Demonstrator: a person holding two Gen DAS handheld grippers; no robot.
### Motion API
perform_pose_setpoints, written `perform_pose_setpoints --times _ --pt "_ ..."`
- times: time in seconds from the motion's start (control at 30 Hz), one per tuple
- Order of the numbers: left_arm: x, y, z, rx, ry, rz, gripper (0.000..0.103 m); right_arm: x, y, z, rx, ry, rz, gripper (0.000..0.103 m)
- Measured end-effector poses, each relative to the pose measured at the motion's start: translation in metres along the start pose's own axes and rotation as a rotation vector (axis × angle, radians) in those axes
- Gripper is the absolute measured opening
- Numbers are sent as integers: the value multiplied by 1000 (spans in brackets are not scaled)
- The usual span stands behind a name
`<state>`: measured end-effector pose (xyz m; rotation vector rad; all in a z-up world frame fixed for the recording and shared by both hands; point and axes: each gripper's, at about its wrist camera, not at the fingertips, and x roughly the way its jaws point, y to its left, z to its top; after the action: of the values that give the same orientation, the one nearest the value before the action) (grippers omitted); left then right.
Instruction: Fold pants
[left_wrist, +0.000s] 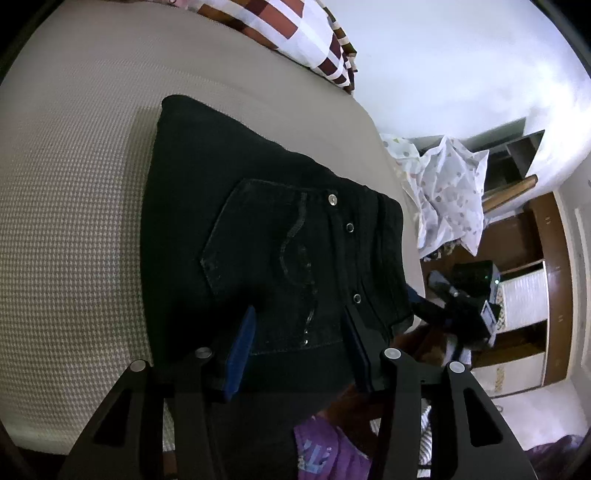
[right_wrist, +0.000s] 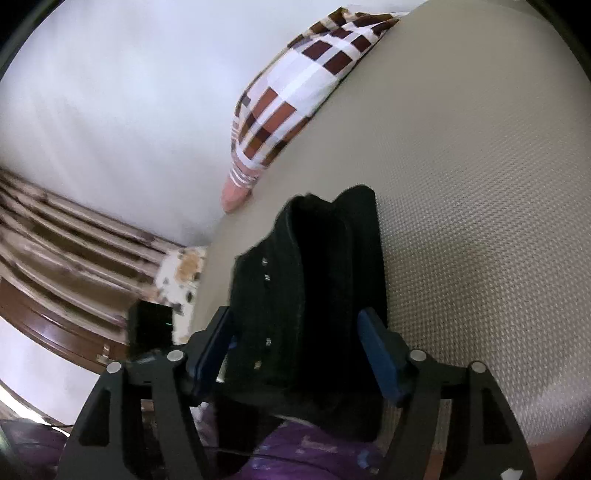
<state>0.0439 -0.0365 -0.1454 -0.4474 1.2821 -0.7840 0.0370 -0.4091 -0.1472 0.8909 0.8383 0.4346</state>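
Black jeans (left_wrist: 236, 221) lie folded into a thick stack on the beige bed (left_wrist: 74, 229), back pocket and rivets facing up. My left gripper (left_wrist: 299, 325) is open, its blue-padded fingers (left_wrist: 242, 347) straddling the near edge of the stack. In the right wrist view the same folded jeans (right_wrist: 314, 288) sit between the blue pads (right_wrist: 380, 354) of my right gripper (right_wrist: 295, 332), which is open around the near end of the stack. My right gripper also shows in the left wrist view (left_wrist: 461, 314), beyond the waistband.
A checked brown-and-white pillow (left_wrist: 295, 33) lies at the head of the bed (right_wrist: 480, 221). A patterned white cloth (left_wrist: 450, 192) and wooden shelves (left_wrist: 535, 288) stand beside the bed. Purple fabric (left_wrist: 328, 454) lies below the grippers. A white wall (right_wrist: 110, 110) is behind.
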Motion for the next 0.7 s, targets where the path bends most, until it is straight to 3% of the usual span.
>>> perform_pose_setpoints --times 0.07,0.13,0.2,0.3,0.33,0.37,0.53,0.7 --pt "0 1 -1 -1 1 0 49 13 3 -1 -19 30 -15 68" --pt "-1 1 -1 -2 4 2 49 26 10 -1 -80 60 -115 68" --pt "-1 2 -1 -6 4 0 50 30 17 -2 -121 63 -155 68" --pt "2 3 -1 -12 5 3 52 35 20 -2 -147 68 -174 65" --pt "4 3 -1 -14 7 4 52 38 18 -3 -143 74 -182 40" --pt "5 3 0 -16 10 6 52 43 15 -4 -135 99 -196 29" --pt "7 0 1 -19 13 4 52 34 6 -2 -34 67 -93 21" --pt "12 -8 4 1 19 6 53 19 8 -3 29 26 -24 20"
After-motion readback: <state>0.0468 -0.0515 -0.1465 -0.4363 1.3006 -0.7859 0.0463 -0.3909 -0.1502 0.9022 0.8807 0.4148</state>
